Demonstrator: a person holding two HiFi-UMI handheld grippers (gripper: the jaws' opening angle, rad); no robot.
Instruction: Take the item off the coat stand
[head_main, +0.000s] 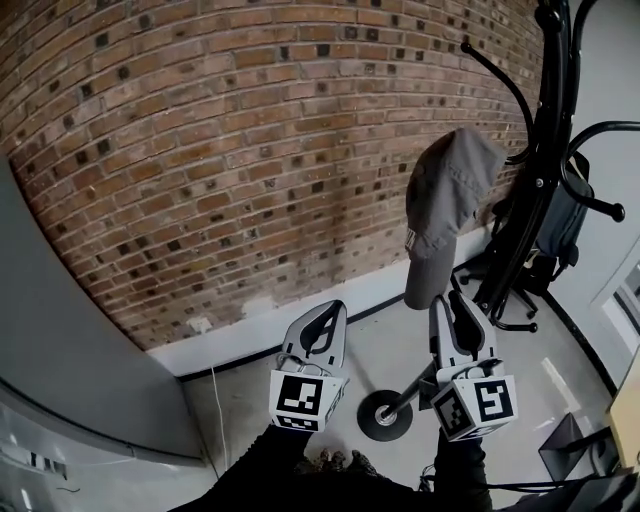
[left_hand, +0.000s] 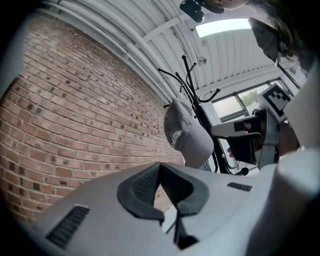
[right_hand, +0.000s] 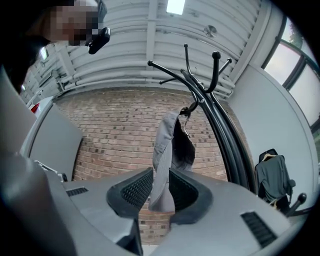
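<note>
**Floor** (head_main: 395, 340): pale grey and smooth, bounded at its far edge by a white skirting (head_main: 260, 335) under a brick wall (head_main: 250, 150).

Standing on it:
- black coat stand (head_main: 538, 170), with a multi-rod column and curved arms, its feet at the floor's right edge
- round black disc base (head_main: 385, 415) with a slanting rod, towards the near edge

Hanging on the stand:
- grey cap (head_main: 445, 210), on a lower curved arm, brim downward

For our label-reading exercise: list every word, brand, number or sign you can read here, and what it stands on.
White lettering on the grey cap: too blurred to read.
Marker cubes: square patterns only, no words.
No other text visible.
</note>
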